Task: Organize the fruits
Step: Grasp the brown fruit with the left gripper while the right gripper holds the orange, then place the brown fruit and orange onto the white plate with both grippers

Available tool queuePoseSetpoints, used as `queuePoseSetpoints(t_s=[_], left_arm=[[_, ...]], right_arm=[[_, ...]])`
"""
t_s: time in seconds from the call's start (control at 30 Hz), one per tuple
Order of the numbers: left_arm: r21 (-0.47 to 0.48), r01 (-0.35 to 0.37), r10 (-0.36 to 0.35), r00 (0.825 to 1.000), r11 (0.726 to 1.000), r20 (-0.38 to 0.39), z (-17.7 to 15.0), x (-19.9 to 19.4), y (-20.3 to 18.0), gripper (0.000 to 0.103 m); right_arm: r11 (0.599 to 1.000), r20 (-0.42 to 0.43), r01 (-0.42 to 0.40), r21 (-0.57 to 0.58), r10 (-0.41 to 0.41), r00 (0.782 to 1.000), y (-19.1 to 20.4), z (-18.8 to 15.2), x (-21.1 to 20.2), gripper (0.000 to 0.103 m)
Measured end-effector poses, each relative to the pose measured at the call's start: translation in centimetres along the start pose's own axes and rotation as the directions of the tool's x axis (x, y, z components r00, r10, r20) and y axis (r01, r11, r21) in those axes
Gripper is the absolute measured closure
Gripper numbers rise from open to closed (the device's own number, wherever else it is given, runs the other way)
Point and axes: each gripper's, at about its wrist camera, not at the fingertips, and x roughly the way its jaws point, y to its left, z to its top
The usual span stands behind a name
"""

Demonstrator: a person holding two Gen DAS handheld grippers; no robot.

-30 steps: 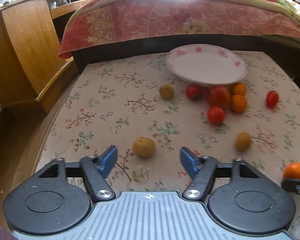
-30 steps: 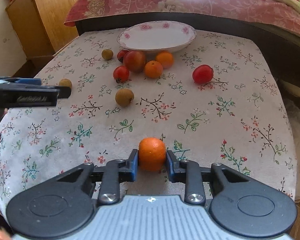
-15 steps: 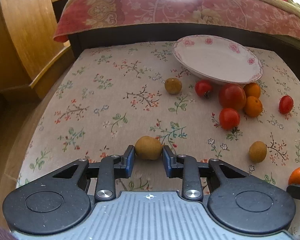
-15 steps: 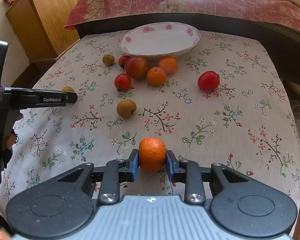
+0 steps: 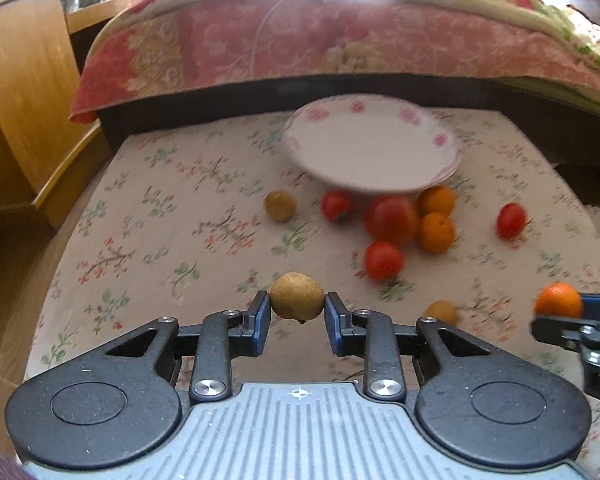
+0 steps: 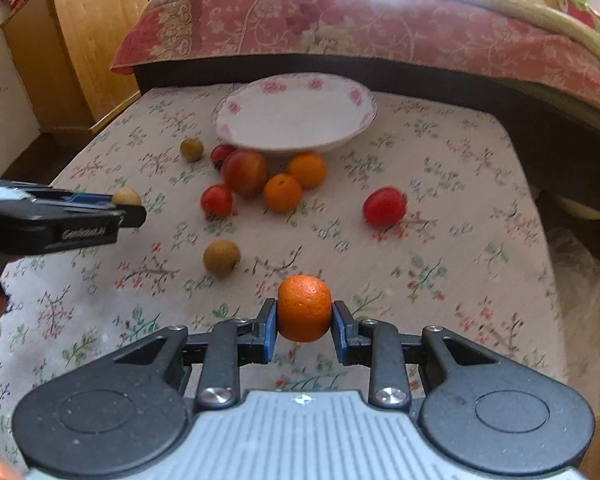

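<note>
My left gripper (image 5: 297, 316) is shut on a small brown round fruit (image 5: 297, 296) and holds it above the floral tablecloth. My right gripper (image 6: 304, 320) is shut on an orange (image 6: 304, 308), also lifted off the cloth. A white plate with pink flowers (image 5: 372, 152) sits empty at the far side of the table; it also shows in the right wrist view (image 6: 296, 114). Near its front edge lie red tomatoes (image 6: 217, 200), a large red fruit (image 6: 245, 172), two oranges (image 6: 283, 193) and two more brown fruits (image 6: 221, 258).
A lone red tomato (image 6: 384, 207) lies to the right of the pile. A bed with a red floral cover (image 6: 360, 28) runs behind the table. A wooden cabinet (image 6: 76, 44) stands at the left. The table drops off at its right edge (image 6: 540, 216).
My left gripper closed on the brown fruit and lifted it off the cloth. Both grippers have risen and moved toward the plate, each carrying its fruit.
</note>
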Motion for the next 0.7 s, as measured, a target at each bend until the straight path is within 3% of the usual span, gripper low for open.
queuePoseSetpoints(t_s=[0.33, 0.7], left_arm=[[0.030, 0.035, -0.036, 0.997, 0.999, 0.061, 3.3, -0.2, -1.9, 0.066], [0.054, 0.035, -0.038, 0.997, 0.998, 0.071, 6.5, 2.4, -3.0, 0.066]], right_arm=[[0.998, 0.064, 0.046, -0.030, -0.044, 0.997, -0.6, 3.8, 0.5, 0.071], [0.997, 0.092, 0.061, -0.052, -0.056, 0.994, -1.7, 7.9, 3.4, 0.071]])
